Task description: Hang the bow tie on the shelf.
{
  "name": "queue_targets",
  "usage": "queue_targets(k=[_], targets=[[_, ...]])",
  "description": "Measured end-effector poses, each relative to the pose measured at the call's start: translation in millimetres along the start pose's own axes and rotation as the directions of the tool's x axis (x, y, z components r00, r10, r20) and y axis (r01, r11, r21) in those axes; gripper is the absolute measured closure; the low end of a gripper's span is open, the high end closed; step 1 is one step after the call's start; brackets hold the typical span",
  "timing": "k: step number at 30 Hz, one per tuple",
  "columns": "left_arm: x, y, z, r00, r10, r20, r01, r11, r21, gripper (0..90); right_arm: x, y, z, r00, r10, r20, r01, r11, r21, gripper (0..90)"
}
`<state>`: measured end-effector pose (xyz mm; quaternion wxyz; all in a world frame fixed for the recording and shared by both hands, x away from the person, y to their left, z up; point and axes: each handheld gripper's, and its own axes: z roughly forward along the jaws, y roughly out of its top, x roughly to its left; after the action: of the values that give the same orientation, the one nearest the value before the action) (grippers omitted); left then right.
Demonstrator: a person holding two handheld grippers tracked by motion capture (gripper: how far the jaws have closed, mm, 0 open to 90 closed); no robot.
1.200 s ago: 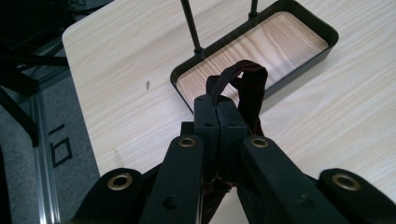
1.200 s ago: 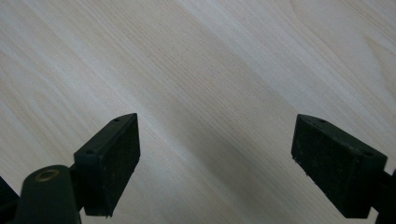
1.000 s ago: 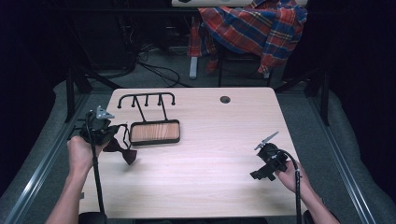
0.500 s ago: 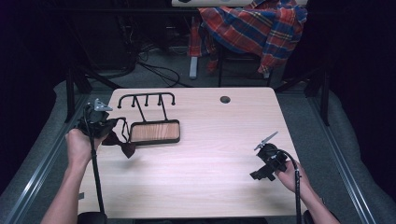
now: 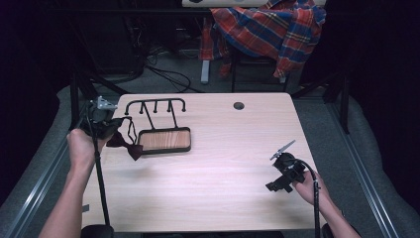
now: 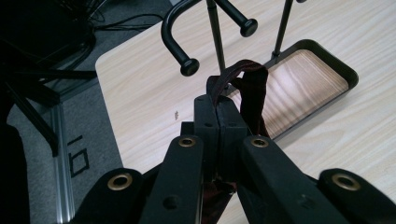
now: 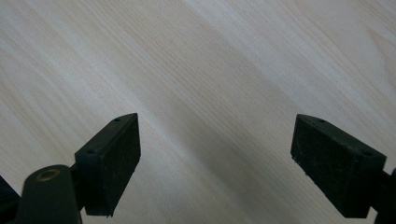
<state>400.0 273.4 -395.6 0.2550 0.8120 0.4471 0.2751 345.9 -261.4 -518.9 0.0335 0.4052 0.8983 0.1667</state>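
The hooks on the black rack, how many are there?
4. The hooks run in a row along the rack's top bar: one at the left end, two in the middle, one at the right end. None looks hidden.

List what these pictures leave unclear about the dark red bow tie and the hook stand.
- Bow tie: in the left gripper view, the closed fingers hide where its strap is pinched.
- Hook stand: left gripper view's top edge cuts off its upper bar.
- Bow tie's clasp: too small in the high view.
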Motion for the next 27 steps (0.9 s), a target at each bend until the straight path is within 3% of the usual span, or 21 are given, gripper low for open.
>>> queue_targets(k=[17, 26, 27], targets=[[9.8, 22.5, 4.2, 0.9998, 0.003, -0.019, -0.003, 1.0, 0.003, 89.1, -0.6, -0.8, -0.9, 0.9997, -0.023, 0.002, 0.023, 1.0, 0.02, 15.7], [15.6, 28.2, 10.8, 0.9998, -0.001, -0.019, 0.001, 0.9999, 0.011, 89.1, 2.2, -0.4, 2.0, 1.0, -0.008, 0.005, 0.008, 1.0, 0.01, 15.9], [16.1, 29.0, 12.0, 0.9998, -0.001, -0.021, 0.001, 0.9999, 0.014, 89.1, 0.2, 0.2, 0.8, 0.9996, -0.028, 0.007, 0.027, 0.999, 0.034, 15.9]])
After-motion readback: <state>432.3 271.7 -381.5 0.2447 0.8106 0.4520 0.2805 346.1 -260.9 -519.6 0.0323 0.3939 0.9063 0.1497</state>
